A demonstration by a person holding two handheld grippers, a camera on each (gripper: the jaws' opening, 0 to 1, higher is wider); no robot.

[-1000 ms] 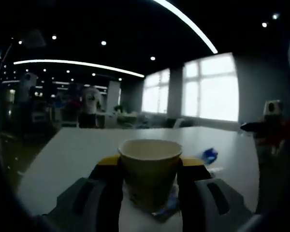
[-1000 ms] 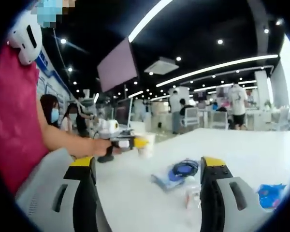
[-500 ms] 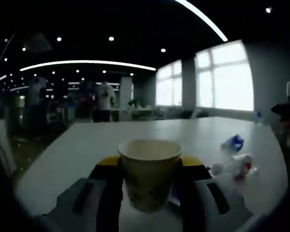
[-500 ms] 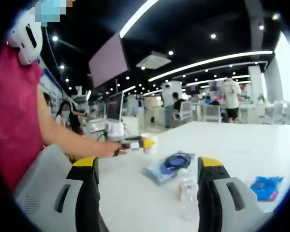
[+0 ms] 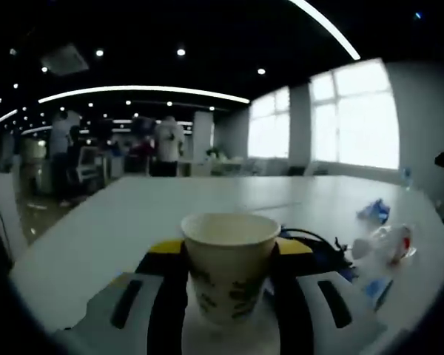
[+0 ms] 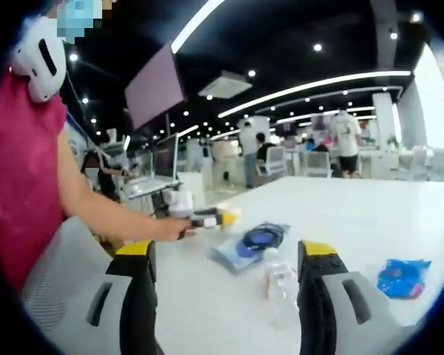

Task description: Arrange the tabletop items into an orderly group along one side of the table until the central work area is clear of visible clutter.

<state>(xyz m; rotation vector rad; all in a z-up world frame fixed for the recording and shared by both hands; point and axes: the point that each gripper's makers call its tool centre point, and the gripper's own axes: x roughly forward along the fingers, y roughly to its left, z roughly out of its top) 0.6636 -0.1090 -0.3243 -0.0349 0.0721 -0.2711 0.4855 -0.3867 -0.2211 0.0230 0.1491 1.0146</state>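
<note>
Two views, L to R. In the left gripper view, the left claw (image 5: 229, 285) is closed on a paper cup (image 5: 229, 266). The cup stands upright between the two jaws, w/ a yellow pad on each side of it. The white counter (image 5: 133, 214) runs away behind it. Just right of the cup is a dark coiled cable (image 5: 314, 248) on a blue packet (image 5: 376, 287). Further right lies a clear plastic bottle (image 5: 385, 242) w/ a red bit, on its side. Past that is a small blue wrapper (image 5: 374, 211). Far back on the left, people stand in a dim room; bright windows are on the right.

In the right gripper view, a person in a pink top (image 6: 22, 170) is at the far left, arm out over the counter (image 6: 370, 222). The hand (image 6: 163, 229) holds the left claw (image 6: 223, 217), and the cup (image 6: 229, 216) is pinched at its tip, low over the counter. Right of the cup is the blue packet (image 6: 226, 255) w/ the coiled cable (image 6: 259, 238) on top. Near that, closer to the camera, is the clear bottle (image 6: 280, 285), lying between the jaws of the right claw (image 6: 226, 310). Those jaws are spread wide apart and do not touch the bottle; the right claw holds nothing. At the far right sits the blue wrapper (image 6: 402, 277), well apart from the rest.
</note>
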